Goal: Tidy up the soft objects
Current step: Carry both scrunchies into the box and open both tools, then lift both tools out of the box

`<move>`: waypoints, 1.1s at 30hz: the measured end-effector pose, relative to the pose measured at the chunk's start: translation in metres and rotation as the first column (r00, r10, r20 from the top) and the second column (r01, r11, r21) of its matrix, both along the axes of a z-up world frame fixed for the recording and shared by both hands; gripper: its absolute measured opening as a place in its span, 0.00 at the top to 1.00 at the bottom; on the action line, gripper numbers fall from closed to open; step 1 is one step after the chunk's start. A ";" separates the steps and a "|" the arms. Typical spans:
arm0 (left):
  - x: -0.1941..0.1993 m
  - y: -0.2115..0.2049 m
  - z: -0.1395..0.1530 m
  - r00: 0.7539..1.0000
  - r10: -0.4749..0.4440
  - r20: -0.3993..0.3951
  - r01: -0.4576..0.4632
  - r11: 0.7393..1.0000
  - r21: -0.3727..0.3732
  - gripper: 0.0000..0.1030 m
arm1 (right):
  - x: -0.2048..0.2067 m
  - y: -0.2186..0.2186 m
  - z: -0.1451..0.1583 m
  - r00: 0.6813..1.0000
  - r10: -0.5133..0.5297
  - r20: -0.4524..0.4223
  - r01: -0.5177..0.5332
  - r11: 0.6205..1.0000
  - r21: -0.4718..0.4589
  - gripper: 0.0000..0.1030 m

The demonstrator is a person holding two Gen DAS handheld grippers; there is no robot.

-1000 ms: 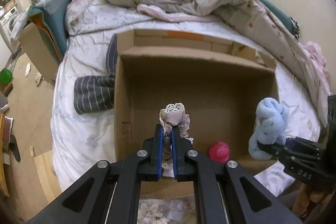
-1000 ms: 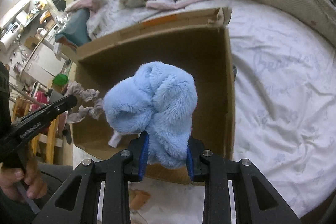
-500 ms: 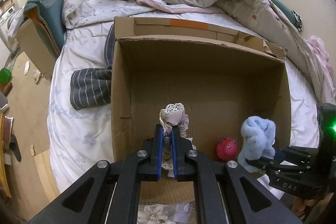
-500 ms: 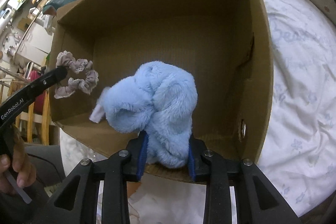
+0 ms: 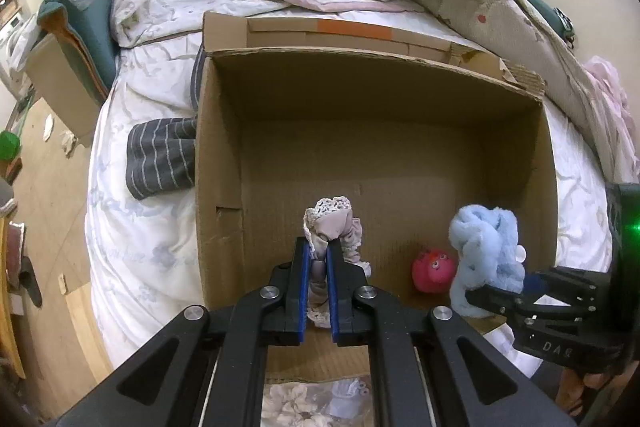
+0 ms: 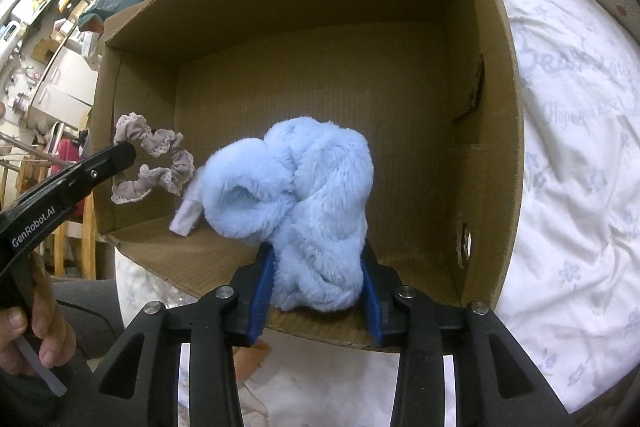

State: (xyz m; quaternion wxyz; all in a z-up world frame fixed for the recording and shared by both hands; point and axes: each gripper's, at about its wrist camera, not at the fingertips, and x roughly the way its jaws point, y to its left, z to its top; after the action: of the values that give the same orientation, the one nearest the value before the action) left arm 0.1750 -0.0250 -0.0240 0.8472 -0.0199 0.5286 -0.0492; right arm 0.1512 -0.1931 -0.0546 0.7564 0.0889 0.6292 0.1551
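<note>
Opening around the blue plush [image 6: 304, 211] after sinking from above the rim into the box [image 6: 496, 131], the right tongs [image 6: 316, 291] look set to drop it, while the left tongs [image 5: 318, 263] stay clamped on the scrunchie [image 5: 334, 223] over the box

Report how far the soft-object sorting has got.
Done: a pink plush ball already lies in the cardboard box. In hand: the right gripper is opening around the blue fluffy item, low inside the box; the left gripper grips a lace scrunchie above it. Left: dropping both, plus the white soft items near the box's front.
</note>
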 end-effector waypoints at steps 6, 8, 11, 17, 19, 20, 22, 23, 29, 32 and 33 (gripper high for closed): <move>0.000 -0.002 -0.004 1.000 -0.011 -0.020 0.011 1.000 -0.004 0.92 | 0.000 -0.002 0.001 1.000 -0.006 0.007 0.006 1.000 0.017 0.57; 0.001 -0.003 -0.004 1.000 -0.012 -0.022 0.012 1.000 -0.001 0.92 | 0.002 -0.003 0.002 1.000 -0.006 0.010 0.006 1.000 0.018 0.56; 0.001 -0.003 -0.004 1.000 -0.011 -0.020 0.011 1.000 0.003 0.92 | 0.003 -0.004 0.004 1.000 -0.013 0.017 0.013 0.999 0.036 0.51; 0.001 -0.005 -0.002 1.000 -0.015 -0.016 0.016 1.000 0.012 0.80 | 0.003 -0.006 0.016 0.997 -0.038 0.065 0.033 0.997 0.073 0.30; 0.000 -0.005 0.000 1.000 -0.016 -0.007 0.017 1.000 0.013 0.65 | 0.002 -0.012 0.023 0.993 -0.063 0.098 0.056 0.996 0.076 0.25; -0.001 -0.005 0.001 1.000 -0.016 -0.003 0.016 1.000 0.012 0.59 | 0.003 -0.016 0.026 0.991 -0.079 0.110 0.070 0.994 0.082 0.24; -0.002 -0.004 0.005 1.000 -0.009 0.011 0.009 1.000 0.009 0.43 | 0.004 -0.021 0.030 0.986 -0.110 0.125 0.099 0.991 0.087 0.19; -0.003 -0.004 0.007 1.000 -0.005 0.026 0.005 1.000 0.006 0.41 | 0.004 -0.024 0.032 0.984 -0.123 0.132 0.112 0.990 0.089 0.18; -0.003 -0.003 0.013 0.999 0.000 0.049 0.000 1.000 0.001 0.40 | 0.004 -0.025 0.032 0.981 -0.137 0.136 0.127 0.989 0.081 0.18; -0.003 -0.002 0.012 0.999 0.005 0.045 -0.005 1.000 0.001 0.40 | 0.005 -0.018 0.034 0.982 -0.125 0.143 0.115 0.991 0.075 0.18; -0.004 -0.001 0.012 0.999 0.007 0.047 -0.007 1.000 0.004 0.40 | 0.005 -0.017 0.036 0.982 -0.120 0.146 0.111 0.991 0.073 0.18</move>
State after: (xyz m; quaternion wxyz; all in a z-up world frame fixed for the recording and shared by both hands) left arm 0.1713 -0.0260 -0.0121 0.8595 -0.0190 0.5087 -0.0456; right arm 0.1567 -0.2104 -0.0188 0.8061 0.1377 0.5589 0.1374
